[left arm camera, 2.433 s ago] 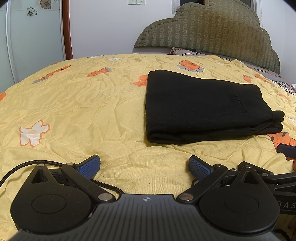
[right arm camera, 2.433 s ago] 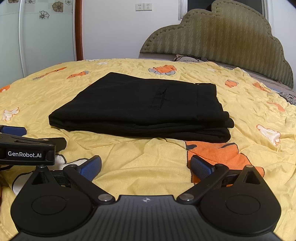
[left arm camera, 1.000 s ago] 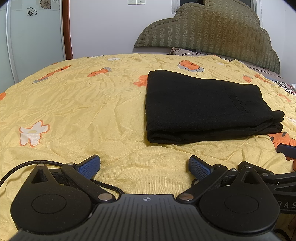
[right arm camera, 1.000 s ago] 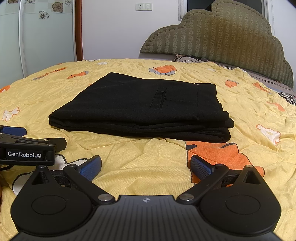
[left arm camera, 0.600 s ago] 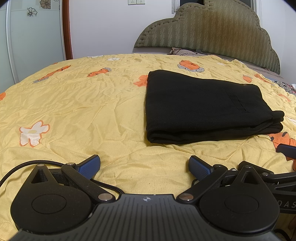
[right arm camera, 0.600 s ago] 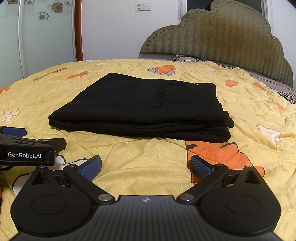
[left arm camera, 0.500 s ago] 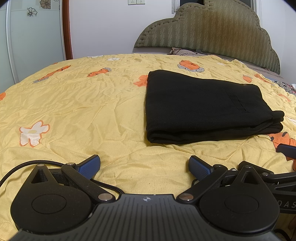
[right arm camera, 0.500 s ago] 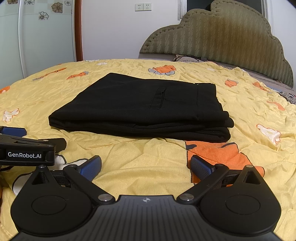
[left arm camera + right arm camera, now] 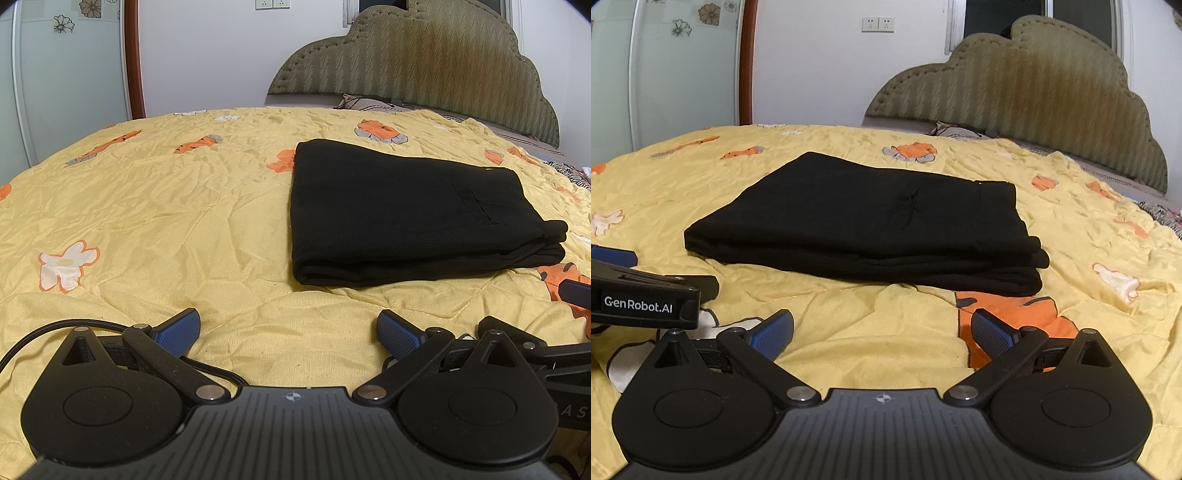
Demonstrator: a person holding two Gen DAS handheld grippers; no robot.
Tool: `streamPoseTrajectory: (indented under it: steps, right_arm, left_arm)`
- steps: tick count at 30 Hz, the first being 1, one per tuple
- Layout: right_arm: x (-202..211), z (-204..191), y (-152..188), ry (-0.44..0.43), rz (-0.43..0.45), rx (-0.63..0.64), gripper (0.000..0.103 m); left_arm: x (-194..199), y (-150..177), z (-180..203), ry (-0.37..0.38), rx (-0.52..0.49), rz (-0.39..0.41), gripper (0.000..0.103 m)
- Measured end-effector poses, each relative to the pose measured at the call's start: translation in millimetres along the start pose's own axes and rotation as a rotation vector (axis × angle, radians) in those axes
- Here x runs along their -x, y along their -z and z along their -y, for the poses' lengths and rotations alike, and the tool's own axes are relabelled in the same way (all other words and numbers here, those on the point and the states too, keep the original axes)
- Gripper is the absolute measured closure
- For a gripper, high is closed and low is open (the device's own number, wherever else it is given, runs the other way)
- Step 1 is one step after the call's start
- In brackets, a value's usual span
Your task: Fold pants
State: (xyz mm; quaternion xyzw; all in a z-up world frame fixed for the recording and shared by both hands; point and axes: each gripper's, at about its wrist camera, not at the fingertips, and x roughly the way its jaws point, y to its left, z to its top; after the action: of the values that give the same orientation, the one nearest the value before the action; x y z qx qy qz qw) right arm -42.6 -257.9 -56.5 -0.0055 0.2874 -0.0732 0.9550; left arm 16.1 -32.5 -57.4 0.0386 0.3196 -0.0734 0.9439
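The black pants (image 9: 879, 221) lie folded into a flat stacked rectangle on the yellow bedspread (image 9: 147, 206), between the headboard (image 9: 1027, 99) and both tools. From the left hand-held gripper (image 9: 289, 330) the pants sit ahead and to its right; from the right hand-held gripper (image 9: 882, 330) they lie straight ahead, long axis running crosswise. The right one looks nearer (a judgement). Both are released, jaws spread, holding nothing.

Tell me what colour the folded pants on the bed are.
Plain black pants, lying on the yellow bedspread; the right wrist view shows them best.
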Motion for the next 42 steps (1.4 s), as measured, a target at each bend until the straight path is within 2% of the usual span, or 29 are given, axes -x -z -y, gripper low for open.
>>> streamPoseTrajectory:
  steps: [8, 11, 42]
  right_arm:
    - [-0.5, 7.8, 0.3, 0.022, -0.004, -0.076, 0.000]
    - [-7.0, 7.3, -2.5, 0.009, -0.052, -0.060, 0.000]
    - [-4.2, 5.1, -1.3, -0.002, -0.038, -0.057, 0.000]
  left_arm:
    - [0.0, 0.0, 0.1, 0.000, 0.000, 0.000, 0.000]
    - [0.0, -0.1, 0.1, 0.000, 0.000, 0.000, 0.000]
    - [-0.1, -0.2, 0.0, 0.000, 0.000, 0.000, 0.000]
